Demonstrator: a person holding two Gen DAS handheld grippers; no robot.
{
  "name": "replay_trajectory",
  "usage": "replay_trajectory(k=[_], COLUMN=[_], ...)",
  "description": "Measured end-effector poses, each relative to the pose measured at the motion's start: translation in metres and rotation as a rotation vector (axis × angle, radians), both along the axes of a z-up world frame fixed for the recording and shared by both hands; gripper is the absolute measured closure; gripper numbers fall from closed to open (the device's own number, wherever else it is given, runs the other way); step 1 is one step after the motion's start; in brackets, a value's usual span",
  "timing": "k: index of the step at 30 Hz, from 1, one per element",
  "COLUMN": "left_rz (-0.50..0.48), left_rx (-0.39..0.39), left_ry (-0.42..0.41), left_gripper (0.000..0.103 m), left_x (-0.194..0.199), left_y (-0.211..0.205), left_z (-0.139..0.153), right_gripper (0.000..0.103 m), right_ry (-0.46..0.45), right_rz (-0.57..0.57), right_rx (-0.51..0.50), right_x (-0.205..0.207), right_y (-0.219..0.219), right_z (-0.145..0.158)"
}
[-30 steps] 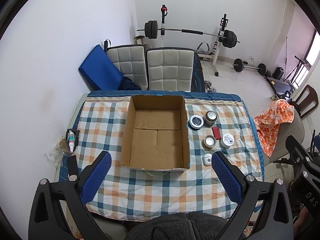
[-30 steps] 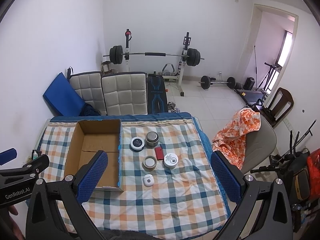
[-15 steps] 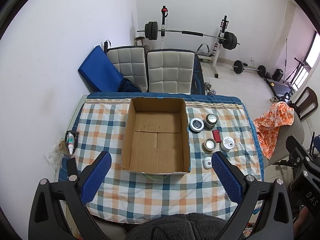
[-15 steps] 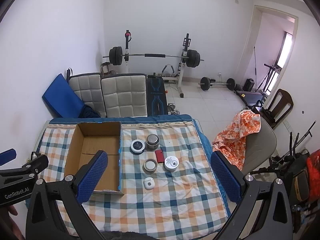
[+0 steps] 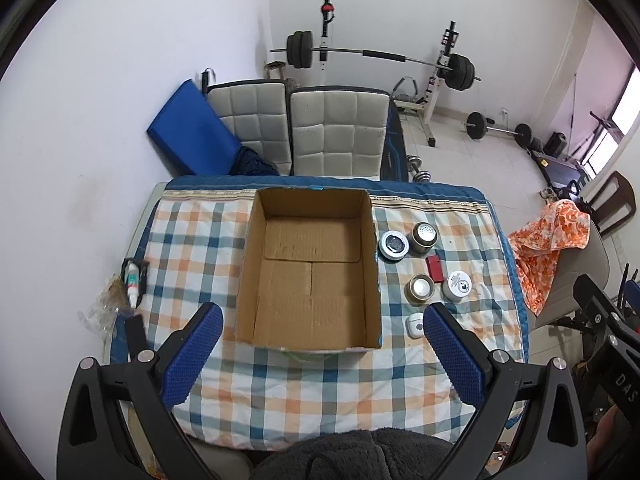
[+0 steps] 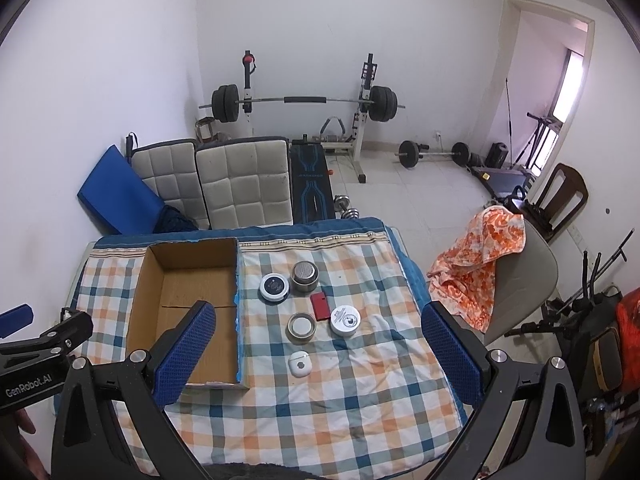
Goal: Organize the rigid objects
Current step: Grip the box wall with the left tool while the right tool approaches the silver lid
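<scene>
An empty cardboard box point(image 5: 310, 276) point(image 6: 188, 304) stands on the checked tablecloth point(image 5: 320, 392). To its right lie a round white-rimmed device point(image 5: 394, 245) point(image 6: 274, 287), a metal shaker tin point(image 5: 424, 236) point(image 6: 305, 276), a red flat case point(image 5: 435, 269) point(image 6: 319, 306), a metal tin point(image 5: 421, 289) point(image 6: 301, 328), a white round jar point(image 5: 457, 285) point(image 6: 345, 321) and a white earbud case point(image 5: 415, 324) point(image 6: 300, 364). My left gripper point(image 5: 320, 354) is open and empty, high above the box's near side. My right gripper point(image 6: 316, 350) is open and empty above the small objects.
A tube in a black holder point(image 5: 133, 278) and crumpled plastic point(image 5: 102, 312) lie at the table's left edge. Two white padded chairs point(image 5: 320, 136) stand behind the table. An orange cloth point(image 6: 480, 248) hangs on a chair at the right. Barbell rack point(image 6: 304, 100) by the far wall.
Both grippers have shifted slightly over the table; the box and small objects sit a little lower in both views. Nothing was taken hold of or moved.
</scene>
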State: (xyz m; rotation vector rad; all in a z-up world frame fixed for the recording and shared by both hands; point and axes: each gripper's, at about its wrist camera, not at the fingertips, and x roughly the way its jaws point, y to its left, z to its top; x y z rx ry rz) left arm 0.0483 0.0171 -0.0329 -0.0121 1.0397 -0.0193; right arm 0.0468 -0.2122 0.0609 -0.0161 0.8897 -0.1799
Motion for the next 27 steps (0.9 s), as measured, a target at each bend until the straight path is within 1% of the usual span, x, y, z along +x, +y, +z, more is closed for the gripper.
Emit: replay_trajectory(k=[3, 5, 8, 11, 13, 14, 16, 18, 21, 22, 25, 27], left_rz=[-0.013, -0.009, -0.002, 0.012, 0.028, 0.029, 0.065, 0.089, 0.109, 0.12, 0.136, 0.134], left_rx=[0.022, 0.024, 0.024, 0.03, 0.057, 0.06, 0.084, 0.074, 0.082, 0.092, 0.077, 0.056], left_ry=[0.01, 0.028, 0.076, 0.137, 0.17, 0.191, 0.246, 0.295, 0.371, 0.389, 0.448, 0.497], left_gripper=[0.0, 0.0, 0.0, 0.0, 0.0, 0.0, 0.0, 0.0, 0.0, 0.0, 0.001, 0.001], left_x=[0.018, 0.03, 0.052, 0.073, 0.085, 0.091, 0.104, 0.113, 0.125, 0.126, 0.131, 0.136], left_y=[0.003, 0.008, 0.019, 0.033, 0.042, 0.047, 0.064, 0.079, 0.097, 0.101, 0.115, 0.121], left_z=[-0.012, -0.023, -0.049, -0.084, -0.106, -0.118, -0.151, -0.179, -0.22, -0.229, -0.263, -0.286], right_gripper=[0.0, 0.0, 0.0, 0.0, 0.0, 0.0, 0.0, 0.0, 0.0, 0.0, 0.0, 0.0], right_ry=[0.02, 0.052, 0.104, 0.174, 0.234, 0.26, 0.321, 0.371, 0.461, 0.487, 0.544, 0.574], right_rz=[-0.018, -0.031, -0.046, -0.062, -0.072, -0.074, -0.087, -0.087, -0.088, -0.089, -0.075, -0.062], right_rx=[0.008, 0.022, 0.035, 0.049, 0.062, 0.071, 0.072, 0.074, 0.079, 0.081, 0.076, 0.074], right_x=[0.012, 0.026, 0.045, 0.069, 0.086, 0.094, 0.108, 0.12, 0.132, 0.134, 0.139, 0.138], right_y=[-0.008, -0.014, -0.026, -0.039, -0.049, -0.053, -0.062, -0.07, -0.075, -0.077, -0.076, -0.072], right_z=[-0.016, -0.031, -0.06, -0.097, -0.126, -0.142, -0.176, -0.212, -0.26, -0.273, -0.309, -0.323])
